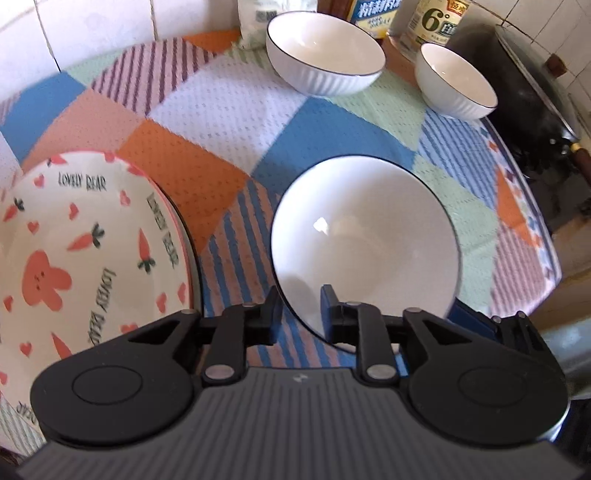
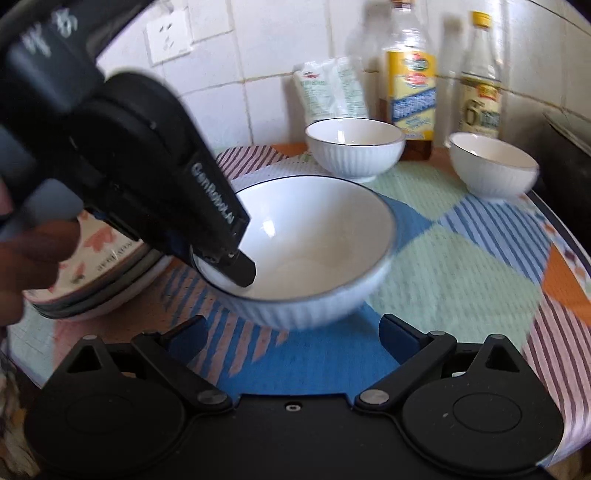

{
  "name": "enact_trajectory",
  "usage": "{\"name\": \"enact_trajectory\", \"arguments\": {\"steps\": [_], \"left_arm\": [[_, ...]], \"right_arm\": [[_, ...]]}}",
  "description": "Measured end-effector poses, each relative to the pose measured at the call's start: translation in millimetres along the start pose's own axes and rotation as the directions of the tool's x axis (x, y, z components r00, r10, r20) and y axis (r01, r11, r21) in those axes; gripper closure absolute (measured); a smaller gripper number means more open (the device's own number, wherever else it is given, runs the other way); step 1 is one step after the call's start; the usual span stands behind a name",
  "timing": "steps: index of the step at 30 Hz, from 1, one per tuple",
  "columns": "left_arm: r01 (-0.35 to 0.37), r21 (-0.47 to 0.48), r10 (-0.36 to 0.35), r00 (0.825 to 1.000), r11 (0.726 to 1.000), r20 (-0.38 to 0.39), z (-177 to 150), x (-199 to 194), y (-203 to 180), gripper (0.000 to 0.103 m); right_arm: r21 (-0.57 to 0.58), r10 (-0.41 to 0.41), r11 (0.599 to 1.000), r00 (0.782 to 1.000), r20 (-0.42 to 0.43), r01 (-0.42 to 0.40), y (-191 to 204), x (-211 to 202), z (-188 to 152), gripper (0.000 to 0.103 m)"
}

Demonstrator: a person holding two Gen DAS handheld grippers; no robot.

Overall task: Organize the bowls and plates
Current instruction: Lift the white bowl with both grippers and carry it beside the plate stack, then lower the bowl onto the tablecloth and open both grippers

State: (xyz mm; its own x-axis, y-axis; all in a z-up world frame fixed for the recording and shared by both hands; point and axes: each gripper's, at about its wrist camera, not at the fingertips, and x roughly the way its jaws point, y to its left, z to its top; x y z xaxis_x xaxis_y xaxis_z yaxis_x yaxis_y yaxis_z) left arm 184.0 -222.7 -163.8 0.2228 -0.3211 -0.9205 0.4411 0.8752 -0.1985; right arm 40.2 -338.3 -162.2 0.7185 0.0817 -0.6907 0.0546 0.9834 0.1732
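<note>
Fingers (image 1: pixel 282 310) pinch large bowl (image 1: pixel 365 240) rim beside plates (image 1: pixel 74 258).

"LOVELY BEAR" repeated round the rim of the carrot-and-bunny plate (image 1: pixel 74 266), "6°" on the clear bottle's label (image 1: pixel 436 22), "GenRobot.AI" along the left gripper (image 2: pixel 221 206) body, Chinese characters on the yellow-labelled bottle (image 2: pixel 412 92) unreadable.

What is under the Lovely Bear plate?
The Lovely Bear plate tops a stack of plates: several darker rims show beneath it. Their faces and exact count are covered.
</note>
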Motion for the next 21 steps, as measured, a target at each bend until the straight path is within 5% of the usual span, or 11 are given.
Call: {"name": "enact_trajectory", "arguments": {"steps": [6,12,21], "left_arm": [[-0.036,0.047,0.034,0.999,0.998,0.039,-3.5,-26.7,-2.0,0.068],[-0.074,0.096,0.064,0.993,0.993,0.103,2.4,-59.7,-1.3,0.063],[-0.065,0.176,0.04,0.989,0.982,0.145,31.0,-77.1,20.9,0.058]], "right_arm": [[0.102,-0.006,0.995,0.998,0.065,0.0,-16.7,-26.9,9.0,0.005],[0.136,0.042,0.989,0.995,0.095,-0.055,-24.1,-44.6,26.1,0.033],[0.221,0.046,0.973,0.99,0.13,-0.074,-42.1,-37.4,57.2,0.041]]}}
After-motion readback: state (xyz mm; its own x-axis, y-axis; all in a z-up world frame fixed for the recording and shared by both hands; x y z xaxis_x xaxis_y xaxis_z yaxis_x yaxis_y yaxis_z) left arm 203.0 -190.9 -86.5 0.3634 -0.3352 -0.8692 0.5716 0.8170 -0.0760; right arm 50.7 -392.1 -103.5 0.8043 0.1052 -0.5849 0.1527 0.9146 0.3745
